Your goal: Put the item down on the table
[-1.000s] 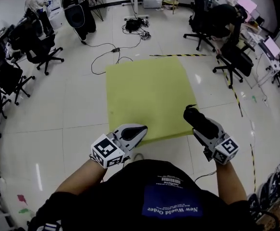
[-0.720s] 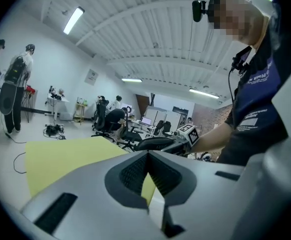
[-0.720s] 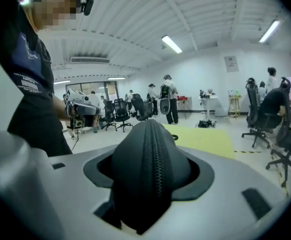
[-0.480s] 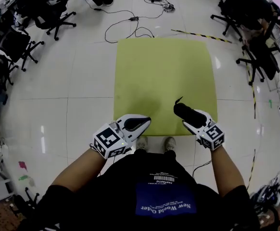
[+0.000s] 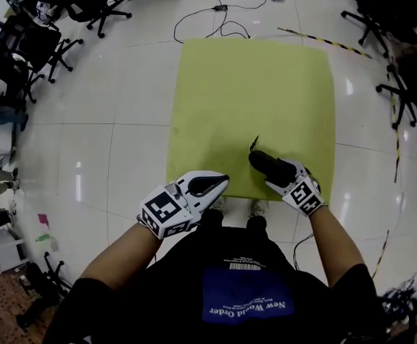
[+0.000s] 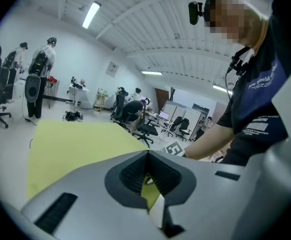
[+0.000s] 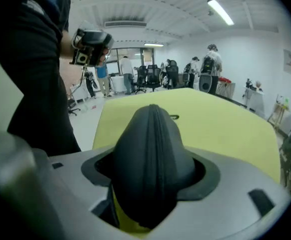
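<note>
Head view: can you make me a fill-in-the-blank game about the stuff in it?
The zippered case is colored ___.
The gripper gripping it is the ___ one.
The left gripper holds ___.
Missing words: black; right; nothing.
The right gripper's jaws are opening, with the case between them.

Moved: right gripper carried black zip case leftward, from off green table at its near right corner to above table's near right part. Its jaws were opening, case between them, pads seemingly not off it yet. Head view tipped further down: table slid up frame, chairs got pushed to top edge. Pale shoes, probably, came into sight just below table's near edge.
</note>
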